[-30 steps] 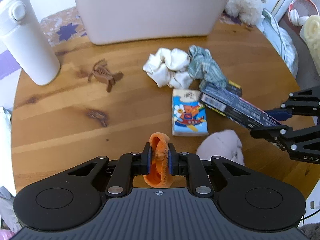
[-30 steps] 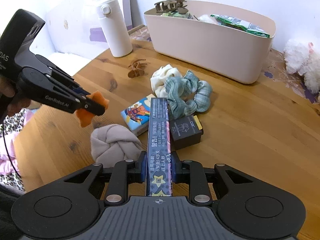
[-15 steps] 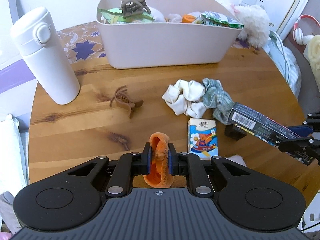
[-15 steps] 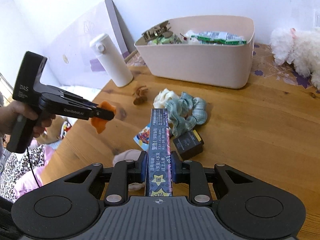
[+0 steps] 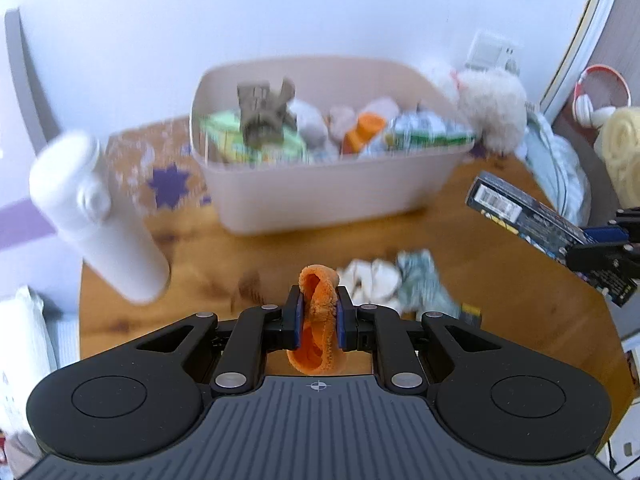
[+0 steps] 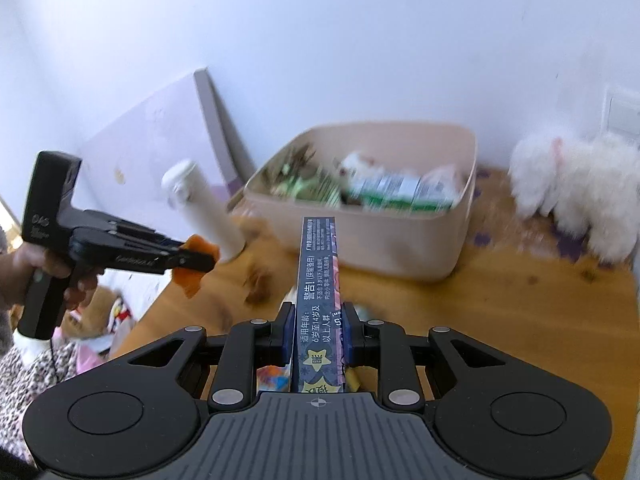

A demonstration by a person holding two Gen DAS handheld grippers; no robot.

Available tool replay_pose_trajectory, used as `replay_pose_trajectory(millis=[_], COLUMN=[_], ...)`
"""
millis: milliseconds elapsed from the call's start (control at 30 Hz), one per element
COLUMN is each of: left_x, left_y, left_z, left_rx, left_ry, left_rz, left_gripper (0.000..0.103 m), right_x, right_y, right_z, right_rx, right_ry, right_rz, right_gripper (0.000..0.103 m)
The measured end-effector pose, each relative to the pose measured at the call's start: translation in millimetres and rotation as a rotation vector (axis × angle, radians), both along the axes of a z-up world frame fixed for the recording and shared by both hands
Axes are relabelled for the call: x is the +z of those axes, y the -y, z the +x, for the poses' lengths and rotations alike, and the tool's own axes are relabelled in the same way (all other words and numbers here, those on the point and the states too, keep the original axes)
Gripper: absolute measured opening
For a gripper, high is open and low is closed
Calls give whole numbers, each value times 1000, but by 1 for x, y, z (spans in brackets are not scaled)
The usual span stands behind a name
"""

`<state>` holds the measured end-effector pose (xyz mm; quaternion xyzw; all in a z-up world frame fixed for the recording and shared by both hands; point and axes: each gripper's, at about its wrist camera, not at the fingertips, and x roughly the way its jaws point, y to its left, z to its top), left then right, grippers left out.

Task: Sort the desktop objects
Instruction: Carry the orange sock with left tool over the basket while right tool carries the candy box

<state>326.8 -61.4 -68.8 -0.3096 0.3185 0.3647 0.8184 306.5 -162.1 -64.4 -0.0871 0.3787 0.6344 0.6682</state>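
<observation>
Your left gripper (image 5: pixel 318 322) is pinching an orange scrunchie (image 5: pixel 318 316) tight between its blue pads, the loop sticking out above and below the jaws. Your right gripper (image 6: pixel 318 332) is clamped on a long dark box (image 6: pixel 318 288), held on edge and pointing straight ahead to twelve o'clock, toward the beige bin (image 6: pixel 400 240). In your left camera that same box (image 5: pixel 532 220) shows at three o'clock, lifted clear of the round wooden table (image 5: pixel 500 288), with the right gripper's black fingers gripping its near end.

The bin (image 5: pixel 320 196) sits at twelve o'clock at the far side of the table, already loaded: a brown hair claw on top at its left, green packets, an orange piece, some pale soft things. The picture is blurred, so finer detail there can't be made out.

A white bottle (image 5: pixel 100 220) leans across at ten o'clock in your left view. Just past your left jaws, a white scrunchie (image 5: pixel 374 284) and a checked green one (image 5: pixel 420 284) lie touching on the table. A fluffy white toy (image 5: pixel 492 112) rests at the bin's right end, at one o'clock.

In your right camera, your hand (image 6: pixel 44 276) wraps the left gripper's handle at nine o'clock, the orange scrunchie at its tip, off the table.
</observation>
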Motion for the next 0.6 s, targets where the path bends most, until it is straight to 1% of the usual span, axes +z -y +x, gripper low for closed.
replay_pose_trajectory(millis=[233, 367, 600], left_x=[31, 45, 59], left_y=[-29, -49, -84], left_z=[15, 22, 41], left_rx=[4, 28, 62], left_ry=[13, 26, 28], left_rz=[81, 114, 156], left_gripper=[15, 15, 15], right_x=[19, 26, 28], right_y=[-31, -52, -90], right_z=[32, 47, 64], right_rx=[-56, -87, -117], right_ry=[48, 68, 103], right_rz=[51, 75, 71], right_gripper=[22, 22, 22])
